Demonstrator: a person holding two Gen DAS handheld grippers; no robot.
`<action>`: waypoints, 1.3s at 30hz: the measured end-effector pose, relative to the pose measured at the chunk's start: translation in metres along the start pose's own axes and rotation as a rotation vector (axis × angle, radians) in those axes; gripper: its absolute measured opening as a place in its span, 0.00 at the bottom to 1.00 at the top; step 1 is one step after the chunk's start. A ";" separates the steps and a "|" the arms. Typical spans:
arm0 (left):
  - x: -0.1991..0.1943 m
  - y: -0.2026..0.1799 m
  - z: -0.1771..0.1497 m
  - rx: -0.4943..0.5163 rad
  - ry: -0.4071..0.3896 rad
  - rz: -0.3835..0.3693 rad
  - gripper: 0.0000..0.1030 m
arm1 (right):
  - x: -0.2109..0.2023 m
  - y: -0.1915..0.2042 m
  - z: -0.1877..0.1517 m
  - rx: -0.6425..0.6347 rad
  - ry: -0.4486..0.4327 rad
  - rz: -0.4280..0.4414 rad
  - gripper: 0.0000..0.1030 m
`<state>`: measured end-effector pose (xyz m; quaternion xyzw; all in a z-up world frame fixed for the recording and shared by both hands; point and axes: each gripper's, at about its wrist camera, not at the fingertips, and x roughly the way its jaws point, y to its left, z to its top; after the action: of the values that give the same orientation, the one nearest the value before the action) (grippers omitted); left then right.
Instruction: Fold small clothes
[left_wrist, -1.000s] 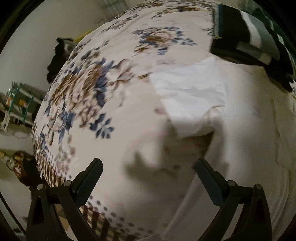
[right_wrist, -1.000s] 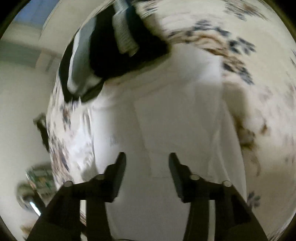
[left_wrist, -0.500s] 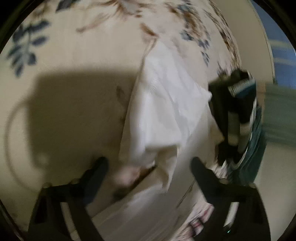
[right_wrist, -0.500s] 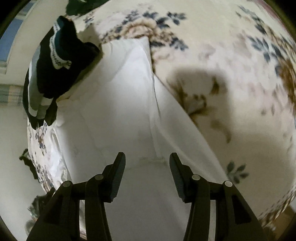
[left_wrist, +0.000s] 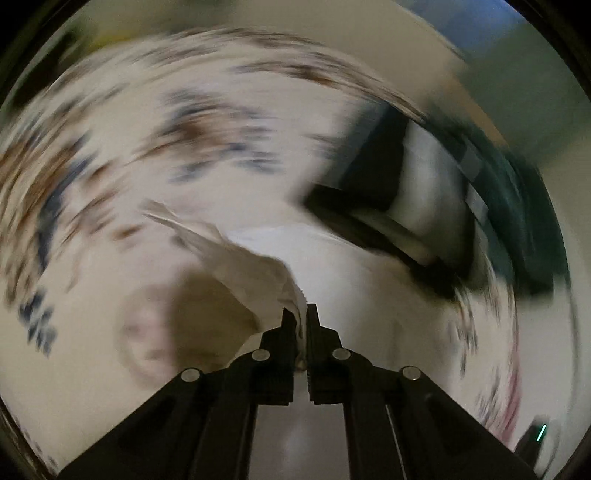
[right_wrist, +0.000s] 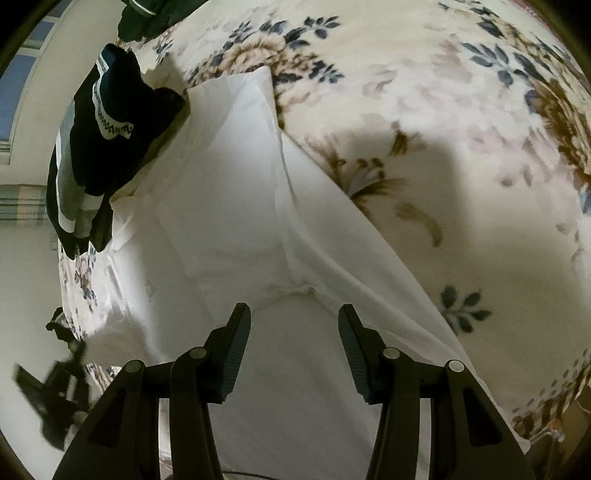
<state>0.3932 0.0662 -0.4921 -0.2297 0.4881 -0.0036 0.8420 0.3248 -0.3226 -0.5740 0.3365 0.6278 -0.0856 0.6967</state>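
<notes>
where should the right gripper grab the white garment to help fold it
Grip the white garment at the raised seam ridge just ahead of the open right gripper, coming straight down from above with one of the fingers on each side. The ridge stands up from the flat cloth, giving something to pinch. The left gripper already pinches another part of it.

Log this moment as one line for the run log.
left gripper: shut on white garment | right gripper: open above it | dark clothes: beside, on floral blanket
</notes>
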 end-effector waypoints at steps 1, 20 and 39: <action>0.009 -0.030 -0.006 0.097 0.038 -0.015 0.03 | -0.002 -0.001 -0.001 0.002 0.002 -0.001 0.50; 0.017 -0.030 -0.076 0.284 0.178 0.310 0.92 | -0.045 -0.011 -0.011 -0.049 0.083 -0.011 0.50; -0.030 -0.180 -0.320 0.200 0.454 0.343 0.92 | -0.108 -0.167 0.059 -0.267 0.307 -0.081 0.50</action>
<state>0.1537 -0.2109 -0.5308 -0.0531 0.6928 0.0391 0.7181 0.2614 -0.5155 -0.5348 0.2248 0.7455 0.0225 0.6270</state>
